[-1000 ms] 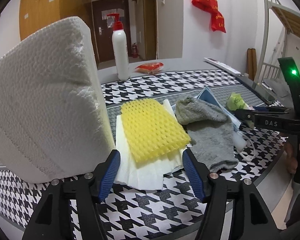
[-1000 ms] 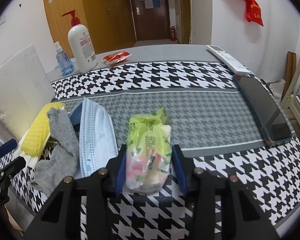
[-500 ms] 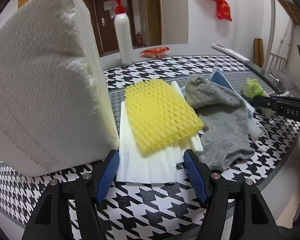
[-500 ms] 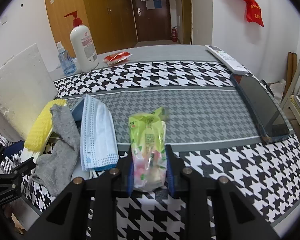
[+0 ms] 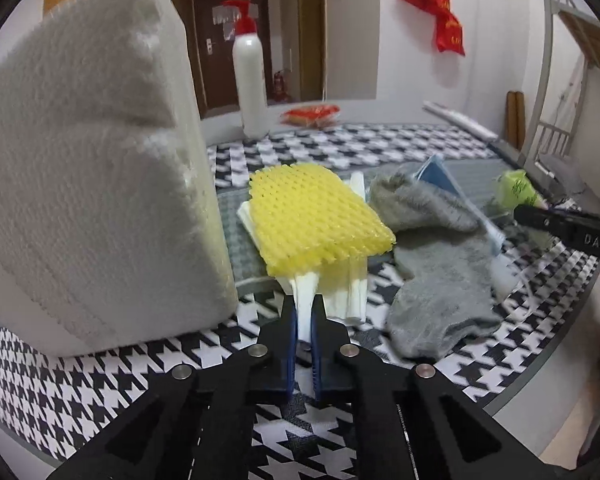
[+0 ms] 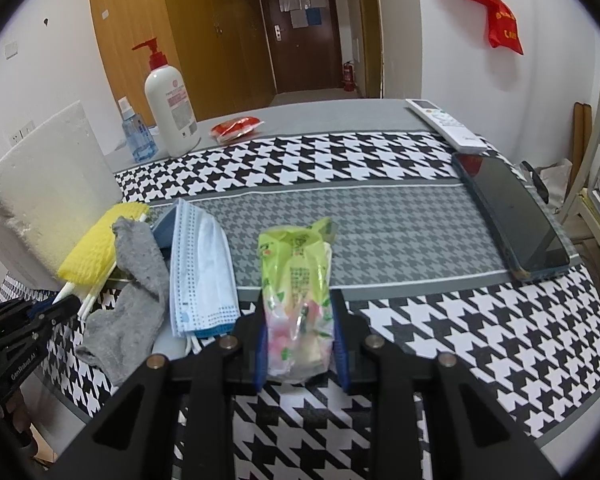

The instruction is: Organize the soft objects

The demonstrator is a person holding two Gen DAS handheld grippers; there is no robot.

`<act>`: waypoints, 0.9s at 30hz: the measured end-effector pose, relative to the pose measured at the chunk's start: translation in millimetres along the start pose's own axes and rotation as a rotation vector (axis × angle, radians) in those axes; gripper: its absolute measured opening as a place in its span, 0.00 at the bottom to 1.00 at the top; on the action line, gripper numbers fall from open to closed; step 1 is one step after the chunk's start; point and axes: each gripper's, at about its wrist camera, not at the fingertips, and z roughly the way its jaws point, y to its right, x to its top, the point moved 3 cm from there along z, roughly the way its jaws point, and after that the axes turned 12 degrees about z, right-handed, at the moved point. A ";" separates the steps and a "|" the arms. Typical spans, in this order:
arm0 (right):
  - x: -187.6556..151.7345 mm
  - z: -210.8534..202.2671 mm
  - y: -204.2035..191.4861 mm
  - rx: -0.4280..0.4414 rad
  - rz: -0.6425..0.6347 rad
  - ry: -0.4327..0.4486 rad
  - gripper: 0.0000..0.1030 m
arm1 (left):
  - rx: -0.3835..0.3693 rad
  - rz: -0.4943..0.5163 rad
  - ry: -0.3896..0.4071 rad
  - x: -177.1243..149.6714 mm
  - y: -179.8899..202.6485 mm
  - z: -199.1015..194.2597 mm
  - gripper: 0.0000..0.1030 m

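Left hand-held gripper clamped on near edge of folded white tissue stack, yellow foam net carried on top. Right hand-held gripper closed on green snack packet. Both judged light, limp; stack likely to sag, net easily slid off. Grey sock and face mask laid between on surface.
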 end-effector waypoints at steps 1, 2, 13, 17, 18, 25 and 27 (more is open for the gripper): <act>0.6 -1.2 0.8 0.003 0.005 0.003 0.30 | 0.000 0.001 0.017 2.1 0.2 -3.6 0.06; 1.3 -3.1 1.9 0.007 0.011 0.006 0.30 | -0.003 0.003 0.031 3.8 0.9 -7.2 0.06; 2.5 -22.7 1.1 0.030 0.014 0.053 0.30 | 0.086 0.125 0.202 25.1 18.3 -51.7 0.06; 2.4 -29.5 0.6 0.039 0.016 0.070 0.30 | 0.103 0.109 0.195 31.5 15.8 -53.6 0.06; 2.0 -30.9 0.7 0.042 0.018 0.072 0.30 | 0.117 0.115 0.200 31.8 15.7 -54.9 0.06; 0.2 -41.7 0.9 0.051 0.021 0.093 0.30 | 0.127 0.128 0.237 36.0 22.0 -66.0 0.06; 0.1 -45.7 -0.5 0.059 0.019 0.101 0.30 | 0.114 0.124 0.237 37.5 22.3 -67.0 0.06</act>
